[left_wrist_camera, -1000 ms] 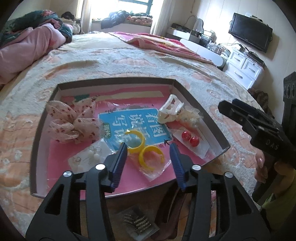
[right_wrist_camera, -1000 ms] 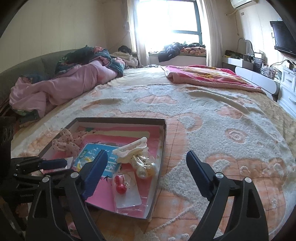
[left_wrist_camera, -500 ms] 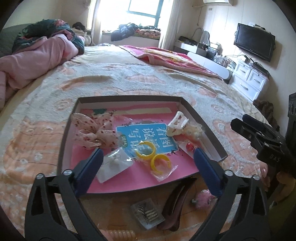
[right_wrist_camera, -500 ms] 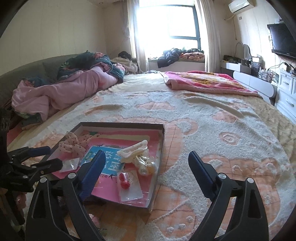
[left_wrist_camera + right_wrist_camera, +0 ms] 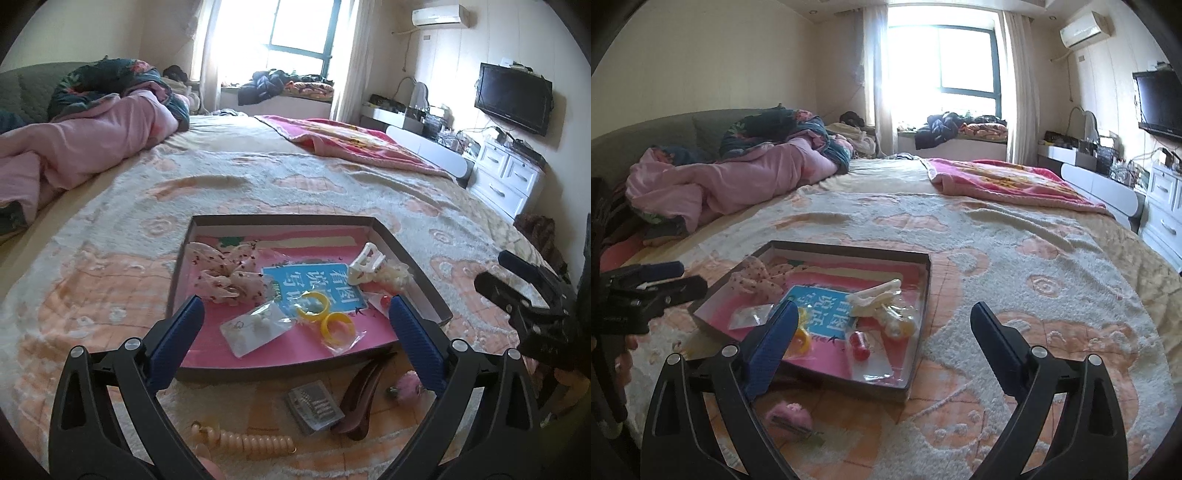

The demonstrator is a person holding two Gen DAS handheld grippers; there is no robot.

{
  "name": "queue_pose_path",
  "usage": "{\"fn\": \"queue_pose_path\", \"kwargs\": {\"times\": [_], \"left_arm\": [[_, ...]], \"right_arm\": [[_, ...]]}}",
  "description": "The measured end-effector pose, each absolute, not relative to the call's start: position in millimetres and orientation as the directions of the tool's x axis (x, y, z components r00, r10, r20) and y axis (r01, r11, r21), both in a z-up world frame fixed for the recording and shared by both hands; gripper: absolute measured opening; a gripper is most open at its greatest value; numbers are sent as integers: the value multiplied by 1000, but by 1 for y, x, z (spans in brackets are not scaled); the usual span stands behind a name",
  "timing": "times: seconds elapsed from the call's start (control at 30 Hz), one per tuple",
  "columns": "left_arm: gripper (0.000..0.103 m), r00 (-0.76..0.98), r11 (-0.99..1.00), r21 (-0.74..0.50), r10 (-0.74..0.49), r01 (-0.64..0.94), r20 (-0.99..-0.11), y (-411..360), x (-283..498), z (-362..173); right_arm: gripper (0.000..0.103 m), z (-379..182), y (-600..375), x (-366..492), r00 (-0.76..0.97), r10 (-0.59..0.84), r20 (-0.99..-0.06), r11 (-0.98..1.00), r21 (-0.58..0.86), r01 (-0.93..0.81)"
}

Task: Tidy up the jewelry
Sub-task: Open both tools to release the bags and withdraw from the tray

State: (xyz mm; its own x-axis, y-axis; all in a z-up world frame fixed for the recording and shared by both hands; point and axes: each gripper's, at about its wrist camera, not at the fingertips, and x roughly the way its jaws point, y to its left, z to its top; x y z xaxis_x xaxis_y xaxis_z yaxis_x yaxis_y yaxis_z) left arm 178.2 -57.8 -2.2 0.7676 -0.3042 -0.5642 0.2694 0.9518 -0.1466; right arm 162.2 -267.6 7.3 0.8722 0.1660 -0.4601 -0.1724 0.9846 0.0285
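Note:
A shallow pink-lined box lies on the bed; it also shows in the right wrist view. It holds a floral scrunchie, a bagged pair of yellow rings, a bag of earrings, a white claw clip and red bead earrings. In front of the box lie a brown hair clip, a packet of hairpins, a coiled hair tie and a pink pom-pom clip. My left gripper is open and empty above the box's near edge. My right gripper is open and empty.
The bed has a cream and orange blanket. Pink bedding is heaped at the far left and a red blanket lies at the back. White drawers and a TV stand at the right.
My left gripper has opened wide, let go of the bagged yellow rings in the box, and drawn back and up. The right gripper also lifted slightly.

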Motion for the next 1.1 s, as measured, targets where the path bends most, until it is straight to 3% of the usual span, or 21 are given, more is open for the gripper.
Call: {"fn": "queue_pose_path", "kwargs": {"times": [0.33,1.1], "left_arm": [[91,788,959,-160,-283,234,-547,-43,164,3],[91,759,968,-145,-249,203,-602,-27,131,-19]], "right_arm": [[92,7,-253,142,866,197,-459,975,2,-221],[92,-12,-227,113,817,260,-514,953,0,-303]]}}
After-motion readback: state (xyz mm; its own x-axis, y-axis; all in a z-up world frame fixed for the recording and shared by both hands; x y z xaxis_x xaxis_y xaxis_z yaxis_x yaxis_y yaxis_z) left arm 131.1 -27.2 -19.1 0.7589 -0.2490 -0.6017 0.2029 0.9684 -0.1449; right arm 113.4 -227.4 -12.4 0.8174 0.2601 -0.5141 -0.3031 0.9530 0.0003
